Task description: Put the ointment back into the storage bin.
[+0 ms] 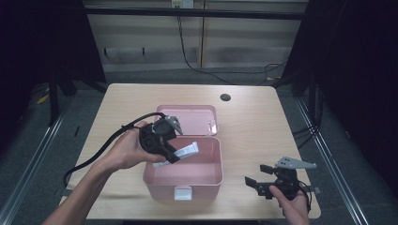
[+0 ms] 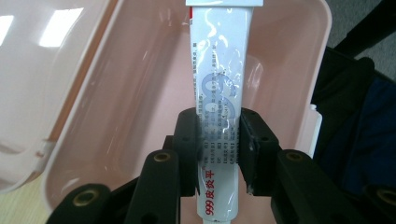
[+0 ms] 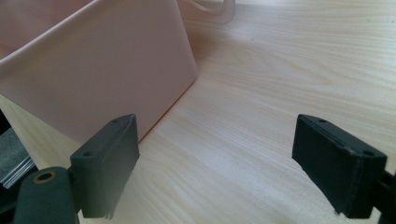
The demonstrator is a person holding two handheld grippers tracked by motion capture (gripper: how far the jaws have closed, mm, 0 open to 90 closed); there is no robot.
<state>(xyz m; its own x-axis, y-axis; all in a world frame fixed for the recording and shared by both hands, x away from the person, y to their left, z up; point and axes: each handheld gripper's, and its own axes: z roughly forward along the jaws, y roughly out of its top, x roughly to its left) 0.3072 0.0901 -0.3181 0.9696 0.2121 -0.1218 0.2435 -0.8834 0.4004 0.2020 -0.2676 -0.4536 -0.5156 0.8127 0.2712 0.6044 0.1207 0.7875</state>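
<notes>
Clearly, the left hand-held gripper (image 1: 170,151) was clamped on a white ointment tube (image 1: 182,152), its two black jaws pressed against the tube's flat sides about a third of the way up from the tail end. In the left gripper view the tube (image 2: 219,93) ran straight ahead of that hand-held gripper (image 2: 219,140), its long axis in line with the jaws, the cap end farthest away and the printed tail poking back between the jaw arms. Directly beyond and beneath the tube lay the open cavity of the pink box (image 2: 140,116), so the tube hung over the box interior rather than resting on its floor; whether the far end touched the box wall could not be told. From the high view, the tube slanted across the near left part of the box (image 1: 206,180), with the opened lid (image 1: 197,119) lying farther off behind it.

The right hand-held gripper (image 1: 264,178) sat low over the desk (image 1: 253,117), well apart from the tube, with the box between them. Its jaws stood wide apart with nothing between them; in its own view (image 3: 215,172) the box's outer wall (image 3: 102,70) rose just ahead to its left. The left hand was plainly the nearer one, so lowering and letting go would probably fall to it.
</notes>
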